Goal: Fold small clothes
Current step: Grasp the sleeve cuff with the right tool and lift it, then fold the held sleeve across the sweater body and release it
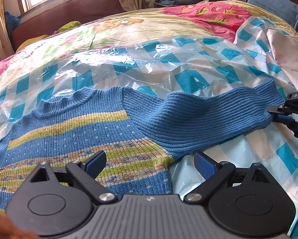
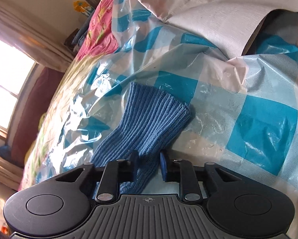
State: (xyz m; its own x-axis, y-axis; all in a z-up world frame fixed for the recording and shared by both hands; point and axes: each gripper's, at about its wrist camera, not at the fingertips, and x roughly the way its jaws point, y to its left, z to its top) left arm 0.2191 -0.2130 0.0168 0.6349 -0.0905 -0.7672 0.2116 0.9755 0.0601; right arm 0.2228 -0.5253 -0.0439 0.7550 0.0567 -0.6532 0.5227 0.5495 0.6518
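Nearest my view, the left hand-held gripper point(image 1: 150, 164) hovers spread wide over the lower body of the small blue striped sweater point(image 1: 69, 139), gripping nothing. The sweater lies flat, front up, on a blue-and-white checked plastic sheet point(image 1: 188, 59) spread over the bed point(image 1: 129, 25), its sleeve point(image 1: 198, 115) stretched out to the side. My right hand-held gripper point(image 2: 149, 166) is at the cuff end of that sleeve, its jaws drawn in on the ribbed knit, and I read that as a pinch. I judge the step in hand to be the first fold, taking the sleeve across the chest. Next I need to lift the cuff and carry it inward without dragging the body. The plastic is crinkled and slippery, and a white sheet point(image 2: 218, 10) bunched near the cuff could snag.
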